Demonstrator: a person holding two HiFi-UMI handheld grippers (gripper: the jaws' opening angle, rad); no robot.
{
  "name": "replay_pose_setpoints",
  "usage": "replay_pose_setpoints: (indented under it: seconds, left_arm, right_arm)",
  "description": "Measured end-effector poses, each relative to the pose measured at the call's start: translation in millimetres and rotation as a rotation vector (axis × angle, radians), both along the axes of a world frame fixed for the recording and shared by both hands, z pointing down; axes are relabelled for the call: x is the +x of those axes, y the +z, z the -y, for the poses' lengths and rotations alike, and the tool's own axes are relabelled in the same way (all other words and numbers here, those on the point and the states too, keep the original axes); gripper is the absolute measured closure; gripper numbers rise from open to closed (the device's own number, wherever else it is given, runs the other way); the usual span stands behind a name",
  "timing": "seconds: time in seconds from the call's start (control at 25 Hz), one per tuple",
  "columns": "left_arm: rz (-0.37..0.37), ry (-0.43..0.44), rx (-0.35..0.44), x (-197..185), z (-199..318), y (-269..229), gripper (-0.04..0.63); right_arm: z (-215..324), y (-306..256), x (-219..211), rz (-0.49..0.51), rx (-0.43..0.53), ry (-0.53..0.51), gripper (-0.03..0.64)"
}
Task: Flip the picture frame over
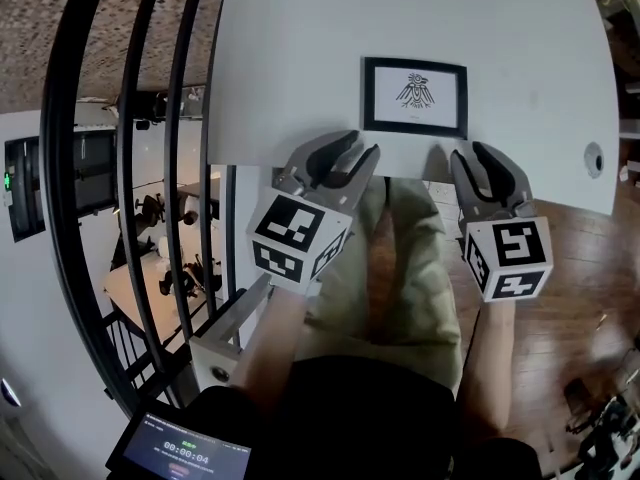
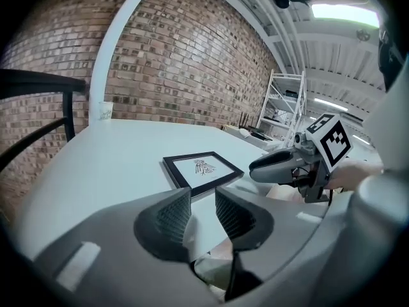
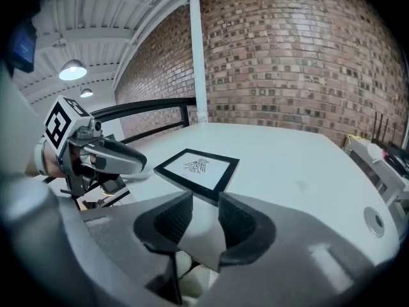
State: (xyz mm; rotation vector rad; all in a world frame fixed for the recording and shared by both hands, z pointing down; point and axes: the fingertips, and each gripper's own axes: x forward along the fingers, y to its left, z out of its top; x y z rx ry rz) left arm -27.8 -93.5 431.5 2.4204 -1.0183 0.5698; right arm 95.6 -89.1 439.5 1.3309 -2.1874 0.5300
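Note:
A black picture frame (image 1: 415, 95) holding a white print with a dark bird-like figure lies face up on the white table (image 1: 300, 68), close to its near edge. My left gripper (image 1: 350, 148) hovers at that edge, just short of the frame's near left corner, open with nothing between its fingers. My right gripper (image 1: 470, 153) sits near the frame's near right corner, also open and empty. The frame (image 2: 203, 169) lies a little ahead of the jaws in the left gripper view, and the frame (image 3: 198, 168) looks the same in the right gripper view. Neither gripper touches it.
A black curved railing (image 1: 130, 168) runs along the table's left side, with a drop to a lower floor behind it. A round grommet (image 1: 594, 158) sits in the table at the right. A paper cup (image 2: 105, 110) stands at the far edge. A small screen (image 1: 180, 453) is at bottom left.

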Motion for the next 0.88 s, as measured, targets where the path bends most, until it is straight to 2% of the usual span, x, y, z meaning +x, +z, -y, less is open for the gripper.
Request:
replay_pose_setpoints:
  seconds: [0.16,0.48,0.88]
  left_arm:
    - [0.04,0.01,-0.052,-0.2,0.3,10.8,0.437]
    - [0.08,0.015,-0.066,5.0,10.7,13.5,0.431]
    - [0.151,0.039,-0.123,8.7,12.8,24.1,0.431]
  right_arm:
    - [2.0,7.8,-1.0,-0.01,-0.066,-0.015,0.472]
    - [6.8,11.1,-0.7,-0.017,-0.091,-0.012,0.469]
    - [11.7,19.9,-3.3,-0.01,-0.148,-0.011,0.469]
